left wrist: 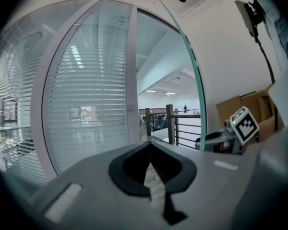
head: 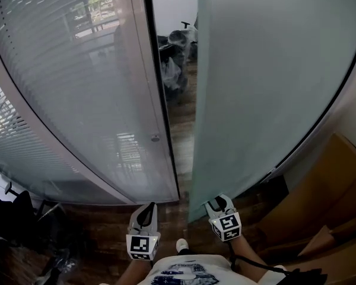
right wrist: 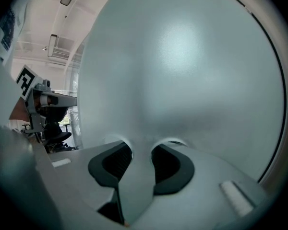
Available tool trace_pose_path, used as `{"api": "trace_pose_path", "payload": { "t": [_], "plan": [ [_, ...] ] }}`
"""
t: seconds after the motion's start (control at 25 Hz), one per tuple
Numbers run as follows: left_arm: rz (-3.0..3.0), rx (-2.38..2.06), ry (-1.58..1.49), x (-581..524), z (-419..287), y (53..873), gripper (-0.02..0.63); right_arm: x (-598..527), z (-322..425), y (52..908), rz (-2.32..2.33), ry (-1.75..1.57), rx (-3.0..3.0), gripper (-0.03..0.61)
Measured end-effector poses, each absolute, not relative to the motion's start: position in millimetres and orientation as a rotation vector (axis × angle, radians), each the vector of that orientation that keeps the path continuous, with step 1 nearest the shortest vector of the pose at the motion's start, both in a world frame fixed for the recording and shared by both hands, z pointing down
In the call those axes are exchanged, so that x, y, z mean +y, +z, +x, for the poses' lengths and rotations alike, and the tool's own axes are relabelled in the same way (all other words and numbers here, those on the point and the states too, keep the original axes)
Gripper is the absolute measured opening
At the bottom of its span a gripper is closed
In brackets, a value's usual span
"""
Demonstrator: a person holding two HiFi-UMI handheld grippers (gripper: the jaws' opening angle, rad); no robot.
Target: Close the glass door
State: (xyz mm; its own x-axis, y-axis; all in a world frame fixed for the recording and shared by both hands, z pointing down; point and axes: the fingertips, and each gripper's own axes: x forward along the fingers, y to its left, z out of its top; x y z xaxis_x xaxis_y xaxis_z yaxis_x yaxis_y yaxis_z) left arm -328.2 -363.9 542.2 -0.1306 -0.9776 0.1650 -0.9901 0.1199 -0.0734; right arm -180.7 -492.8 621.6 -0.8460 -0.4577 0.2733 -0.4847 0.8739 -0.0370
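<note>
The frosted glass door (head: 267, 82) stands ajar on the right, and its free edge runs down to my right gripper (head: 216, 203). In the right gripper view the pane (right wrist: 182, 71) fills the picture and its edge sits between the jaws of the right gripper (right wrist: 141, 145), which are shut on it. My left gripper (head: 145, 211) hovers beside it, in front of the gap, shut and with nothing in it. From the left gripper view, the left gripper (left wrist: 150, 152) points at the grey door post (left wrist: 131, 80), with the door's edge (left wrist: 196, 90) to its right.
A fixed glass wall with blinds (head: 77, 100) curves along the left. Through the gap are a wooden floor (head: 179, 135), office chairs (head: 178, 40) and a dark railing (left wrist: 177, 123). Cardboard boxes (head: 326, 189) stand at the right, and dark chairs (head: 18, 218) at the lower left.
</note>
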Motion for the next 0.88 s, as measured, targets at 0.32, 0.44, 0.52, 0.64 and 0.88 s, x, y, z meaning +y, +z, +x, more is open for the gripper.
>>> {"api": "trace_pose_path", "payload": {
  "t": [0.32,0.44,0.52,0.64,0.88],
  "plan": [
    [2.004,-2.289,0.237,-357,-358,549,0.000,-520,-210,618,0.782,0.149,-2.780,0.129],
    [1.999,-2.279,0.236,-361,-361,551,0.000,-533,-220,614,0.793,0.150,-2.780,0.129],
    [1.997,-2.278,0.236,-366,-365,555,0.000,-542,-228,618,0.803,0.154,-2.777,0.129],
    [1.981,-2.295,0.236,-372,-370,559,0.000,-555,-238,624,0.809,0.158,-2.772,0.129],
    [1.935,-2.344,0.246,-373,-386,553,0.000,-569,-255,621,0.828,0.153,-2.784,0.129]
  ]
}}
